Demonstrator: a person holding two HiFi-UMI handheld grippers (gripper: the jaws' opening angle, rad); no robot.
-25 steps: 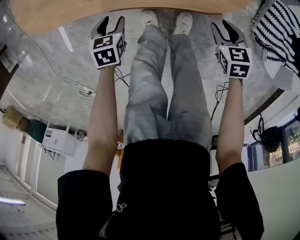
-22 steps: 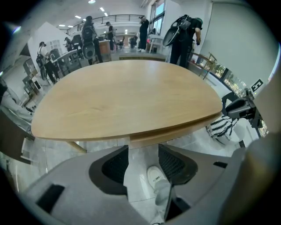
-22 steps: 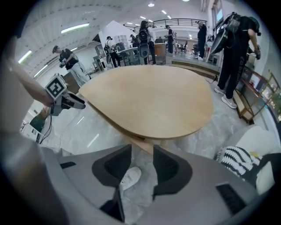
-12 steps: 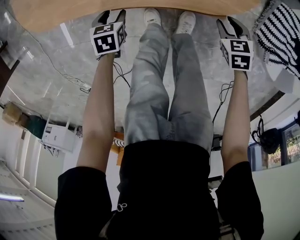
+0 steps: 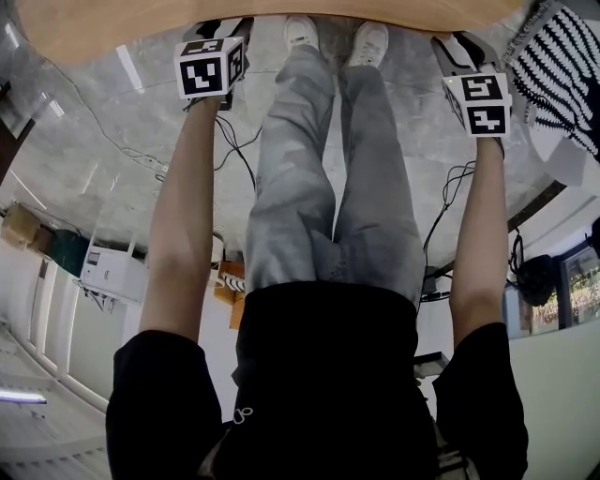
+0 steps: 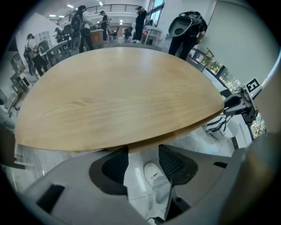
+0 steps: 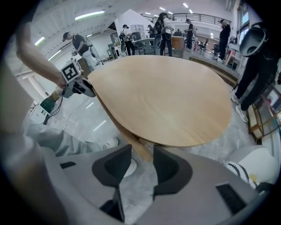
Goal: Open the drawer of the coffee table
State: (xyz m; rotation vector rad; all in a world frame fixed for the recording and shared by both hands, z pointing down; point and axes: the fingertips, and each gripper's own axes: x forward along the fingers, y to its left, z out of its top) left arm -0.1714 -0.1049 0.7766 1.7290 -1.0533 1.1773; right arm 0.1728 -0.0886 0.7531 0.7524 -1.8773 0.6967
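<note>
The coffee table's round, light wooden top (image 6: 118, 96) fills both gripper views, and its near edge (image 5: 112, 28) runs along the top of the head view. A wooden strip (image 6: 175, 134) shows under the top's rim, also seen as the strip (image 7: 131, 140); I see no drawer handle. My left gripper (image 5: 217, 26) is at the table edge, left of my legs. Its jaws (image 6: 143, 160) stand open with nothing between them. My right gripper (image 5: 457, 45) is near the edge on the right, also open and empty (image 7: 142, 162).
My white shoes (image 5: 300, 33) stand on the grey marble floor just under the table edge. A black-and-white striped object (image 5: 562, 66) lies at the right. Cables (image 5: 234, 141) trail on the floor. A person in black (image 6: 186, 30) stands beyond the table, with several others farther off.
Both grippers have moved forward toward the table edge, upward in the head view. The left gripper's tips now reach the rim. Both stay open.
</note>
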